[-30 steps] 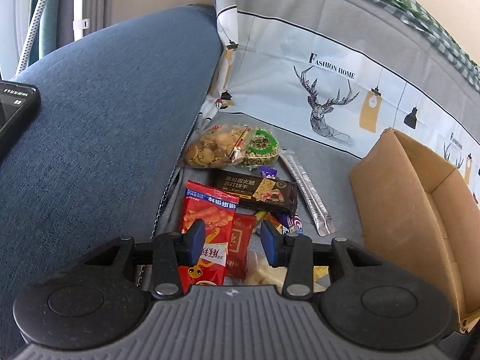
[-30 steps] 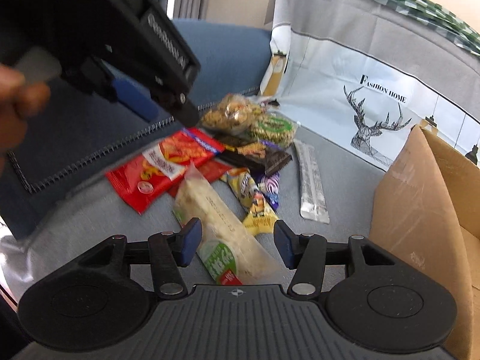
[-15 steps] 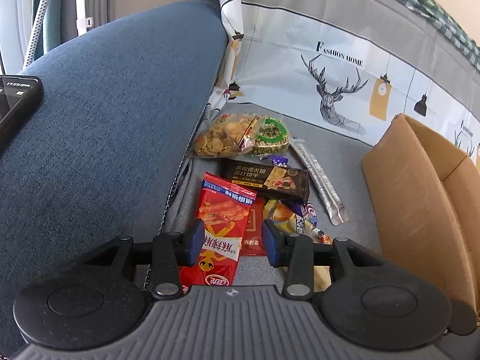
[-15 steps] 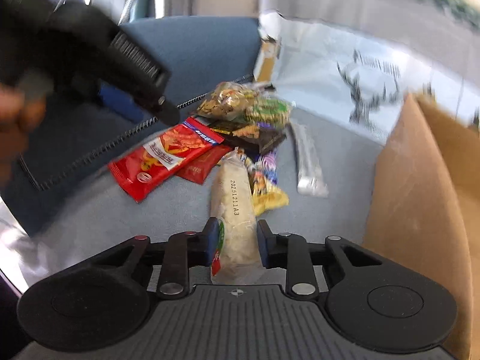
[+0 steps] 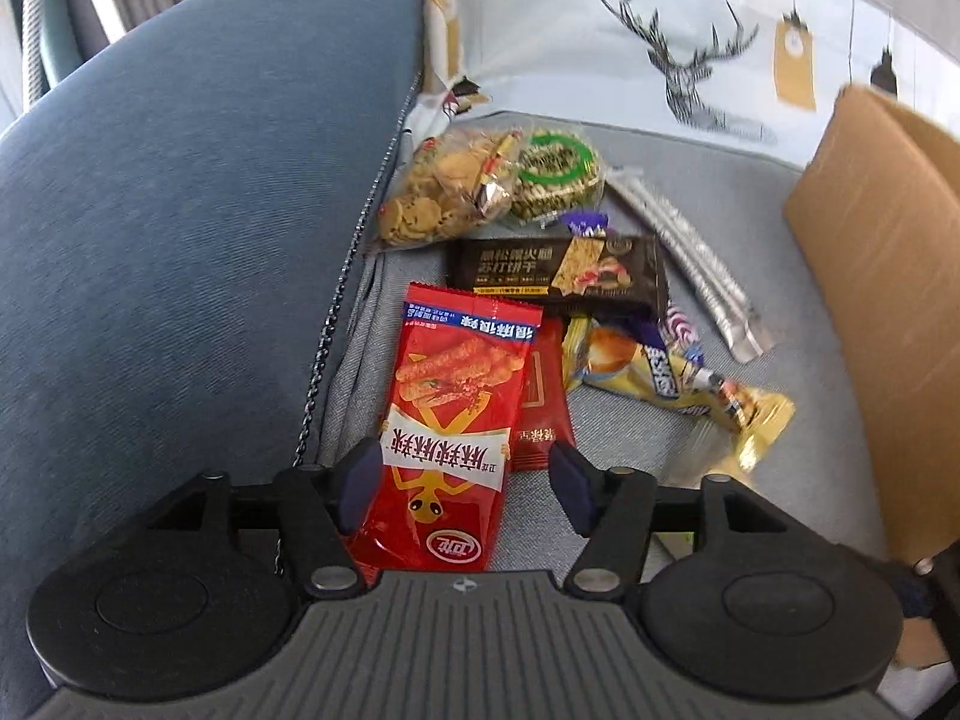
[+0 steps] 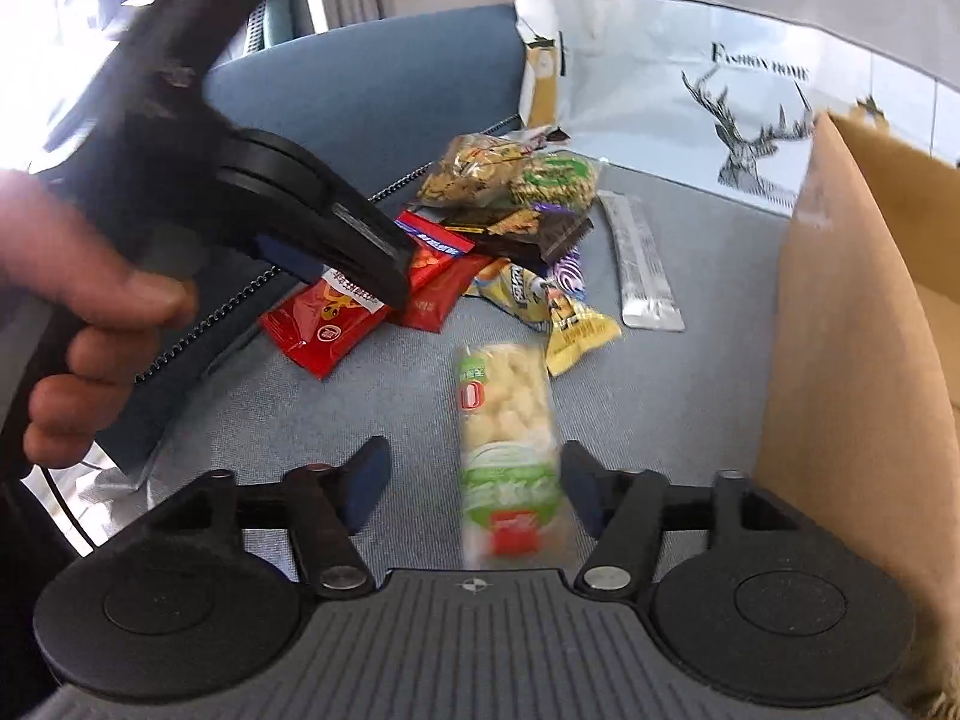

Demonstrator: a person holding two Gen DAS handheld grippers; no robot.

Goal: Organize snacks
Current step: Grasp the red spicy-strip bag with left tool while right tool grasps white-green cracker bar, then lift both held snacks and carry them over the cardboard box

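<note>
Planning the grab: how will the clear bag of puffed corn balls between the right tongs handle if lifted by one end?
The puffed corn bag probably weighs little for its bulk. Its glossy film may slip. Squeezed hard, the airy puffs could crush.

Blue sofa armrest (image 5: 180,210), grey seat cushion (image 6: 390,396), deer-print cover (image 5: 690,60) behind

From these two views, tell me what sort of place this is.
Probably a living room at home: snack packets lie on a grey sofa seat beside a blue armrest, with a deer-print cover behind and a cardboard box alongside.
</note>
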